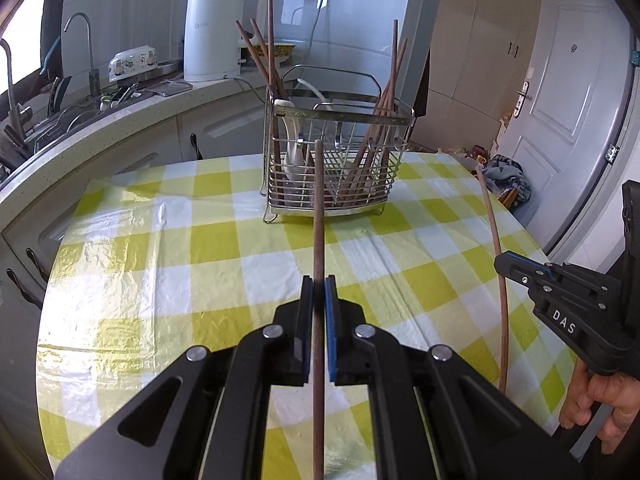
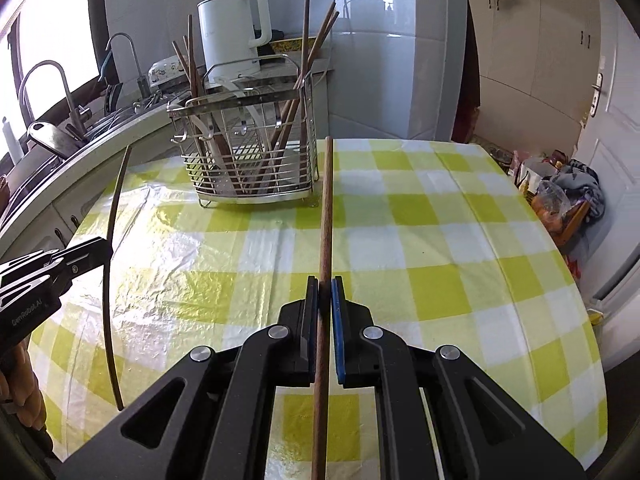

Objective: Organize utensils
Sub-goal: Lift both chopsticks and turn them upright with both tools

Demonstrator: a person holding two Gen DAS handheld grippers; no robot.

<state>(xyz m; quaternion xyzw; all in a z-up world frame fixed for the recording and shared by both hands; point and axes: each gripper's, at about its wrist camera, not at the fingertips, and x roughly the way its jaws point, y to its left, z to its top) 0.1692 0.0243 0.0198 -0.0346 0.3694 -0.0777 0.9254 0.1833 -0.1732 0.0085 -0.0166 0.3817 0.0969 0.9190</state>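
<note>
My left gripper [image 1: 319,280] is shut on a brown chopstick [image 1: 318,216] that points forward toward the wire utensil basket [image 1: 340,160] on the checked table. My right gripper [image 2: 325,280] is shut on another brown chopstick [image 2: 326,208], pointing at the basket's [image 2: 248,152] right side. The basket holds several chopsticks and a white spoon. The right gripper [image 1: 502,265] shows at the right of the left wrist view with its chopstick [image 1: 496,248]. The left gripper [image 2: 106,245] shows at the left of the right wrist view with its chopstick [image 2: 112,240].
The round table has a yellow and white checked cloth [image 1: 200,248]. Behind it runs a kitchen counter with a white kettle [image 1: 212,32], a bowl [image 1: 132,62], and a sink with taps [image 1: 80,48]. A white door [image 1: 560,92] and a pile of cloth and bags [image 2: 560,196] lie to the right.
</note>
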